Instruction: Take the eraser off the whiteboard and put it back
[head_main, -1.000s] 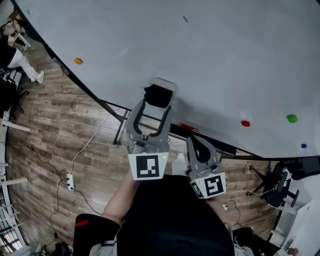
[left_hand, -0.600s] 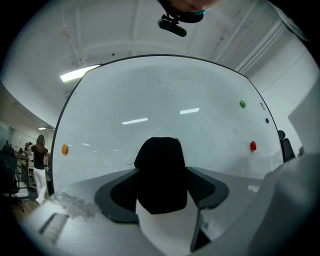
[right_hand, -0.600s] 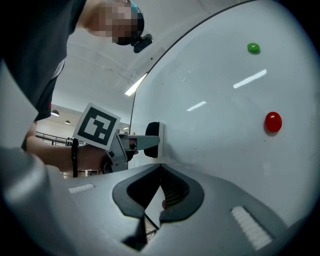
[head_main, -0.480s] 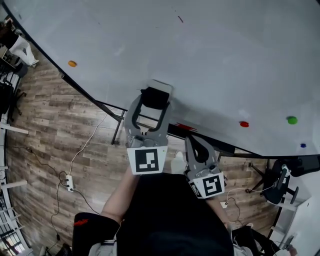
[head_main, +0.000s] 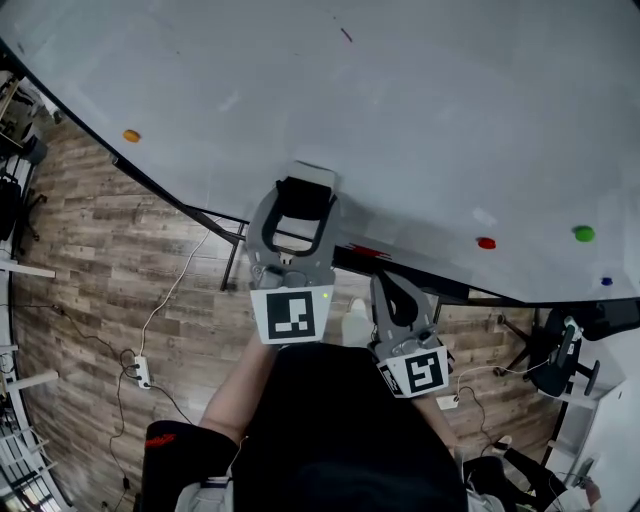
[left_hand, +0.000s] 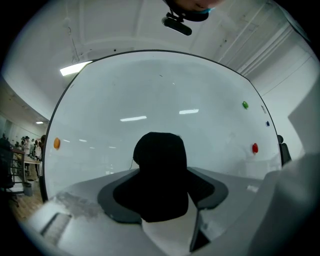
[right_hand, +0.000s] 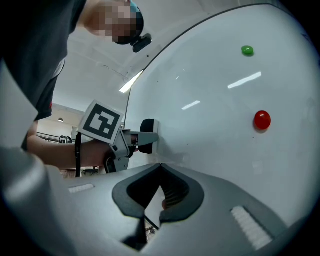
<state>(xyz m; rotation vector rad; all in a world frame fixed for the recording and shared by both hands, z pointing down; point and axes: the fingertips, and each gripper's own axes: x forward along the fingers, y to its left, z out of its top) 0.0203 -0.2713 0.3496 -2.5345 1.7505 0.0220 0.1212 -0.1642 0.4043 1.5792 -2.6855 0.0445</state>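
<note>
Eraser (left_hand: 161, 175) — black pad, white back — sits clamped in the left gripper (head_main: 300, 198) against the glossy white whiteboard (head_main: 430, 110); right gripper (right_hand: 160, 167) below, jaws together, empty.

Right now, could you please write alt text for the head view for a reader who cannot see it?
Seen from above, the left gripper is shut on a black eraser at the whiteboard. The right gripper hangs shut and empty below the board's lower edge, over a wood floor. A red magnet and a green magnet sit on the board.

Grey left gripper (head_main: 303, 190) and right gripper (head_main: 392, 285) — black-and-white marker cubes (head_main: 291, 315), black shirt (head_main: 340, 440)
</note>
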